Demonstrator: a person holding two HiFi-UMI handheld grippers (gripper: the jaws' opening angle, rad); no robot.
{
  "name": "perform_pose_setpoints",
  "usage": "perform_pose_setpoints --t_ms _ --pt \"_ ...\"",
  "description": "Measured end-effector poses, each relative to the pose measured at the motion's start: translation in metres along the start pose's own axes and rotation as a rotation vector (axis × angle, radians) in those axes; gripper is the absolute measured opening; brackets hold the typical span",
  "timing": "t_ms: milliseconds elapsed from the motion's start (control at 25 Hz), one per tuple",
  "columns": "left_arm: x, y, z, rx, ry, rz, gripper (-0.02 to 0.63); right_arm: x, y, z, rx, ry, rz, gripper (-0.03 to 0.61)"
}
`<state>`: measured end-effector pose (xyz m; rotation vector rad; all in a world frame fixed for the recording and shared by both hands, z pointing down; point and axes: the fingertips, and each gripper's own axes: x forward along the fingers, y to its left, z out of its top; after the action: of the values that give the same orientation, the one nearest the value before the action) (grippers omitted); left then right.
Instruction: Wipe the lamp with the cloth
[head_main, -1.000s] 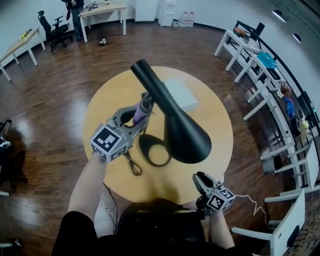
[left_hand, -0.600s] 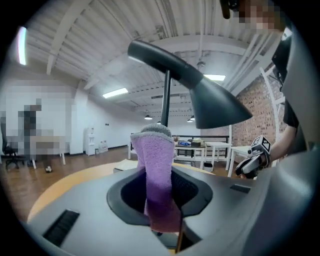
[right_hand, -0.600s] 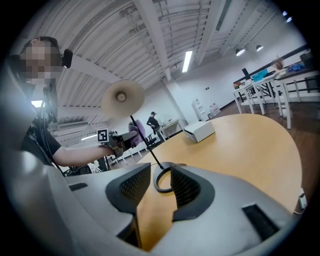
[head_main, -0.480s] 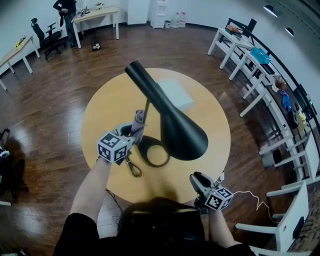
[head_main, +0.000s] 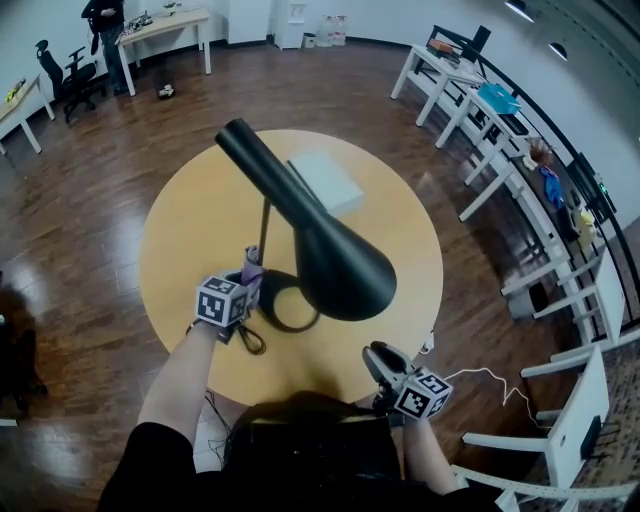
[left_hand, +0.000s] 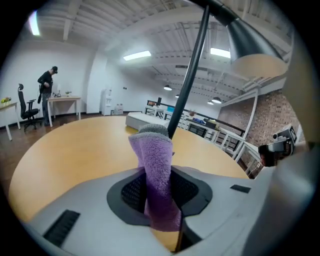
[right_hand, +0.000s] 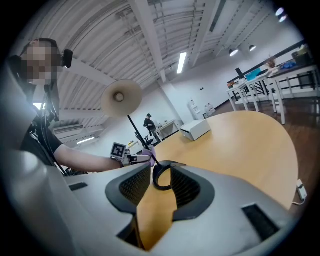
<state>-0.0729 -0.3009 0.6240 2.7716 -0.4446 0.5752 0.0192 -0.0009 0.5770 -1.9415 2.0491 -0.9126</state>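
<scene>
Black lamp (head_main: 335, 262) is standing mid round wooden table (head_main: 175, 230), its shade (head_main: 345, 275) tilting toward the person and its ring base (head_main: 290, 308) lying flat on the top. Purple cloth (head_main: 252, 272) is sticking up just beside the thin stem (head_main: 263, 230), low near the base; contact unclear. Left gripper (head_main: 248, 288) is clamping the cloth between its jaws. Right gripper (head_main: 376, 356) is hovering at the table's near edge, well apart from the lamp, jaws standing apart with nothing between them. White box (head_main: 325, 180) is lying behind the lamp.

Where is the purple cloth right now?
In the head view, left of centre: the purple cloth is pinched in the left gripper, by the lamp's thin pole, near its ring base.
</scene>
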Motion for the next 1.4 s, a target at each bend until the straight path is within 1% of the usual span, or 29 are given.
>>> perform_pose_setpoints --t_ms 80,200,320,400,520,720,800,1000,1080,1200,1280,1400 --pt "0.008 -0.002 -0.016 -0.022 0.042 0.004 0.087 -0.002 -0.004 0.002 0.0 0.002 -0.005 0.13" --pt "0.005 -0.008 -0.031 -0.029 0.078 -0.003 0.086 -0.001 -0.005 0.001 0.001 0.017 0.009 0.13" --pt "0.001 -0.013 -0.038 -0.014 0.086 -0.015 0.086 0.007 -0.006 0.001 0.0 0.038 0.029 0.13" --pt "0.001 -0.022 -0.042 0.014 0.098 -0.033 0.087 0.011 -0.008 0.003 -0.005 0.05 0.041 0.13" --pt "-0.002 -0.047 -0.053 0.081 0.13 -0.084 0.087 0.016 -0.008 0.007 -0.011 0.056 0.057 0.13" --pt "0.003 -0.088 -0.082 0.27 0.221 -0.143 0.087 0.024 -0.005 0.013 -0.017 0.056 0.093 0.13" --pt "0.009 -0.101 -0.088 0.315 0.253 -0.149 0.087 0.026 -0.008 0.014 -0.018 0.063 0.11 0.13" --pt "0.016 -0.121 -0.093 0.45 0.342 -0.123 0.087 0.027 -0.018 0.014 -0.013 0.104 0.138 0.13" --pt "0.016 -0.132 -0.093 0.453 0.362 -0.117 0.087 0.027 -0.026 0.016 -0.014 0.134 0.155 0.129" --pt "0.018 -0.141 -0.103 0.417 0.374 -0.085 0.087 0.031 -0.034 0.023 -0.035 0.177 0.201 0.129" --pt "0.019 -0.149 -0.108 0.421 0.386 -0.065 0.087 0.035 -0.039 0.03 -0.045 0.194 0.235 0.129" --pt "0.022 -0.17 -0.114 0.428 0.41 -0.058 0.087 0.041 -0.045 0.041 -0.052 0.205 0.287 0.129"
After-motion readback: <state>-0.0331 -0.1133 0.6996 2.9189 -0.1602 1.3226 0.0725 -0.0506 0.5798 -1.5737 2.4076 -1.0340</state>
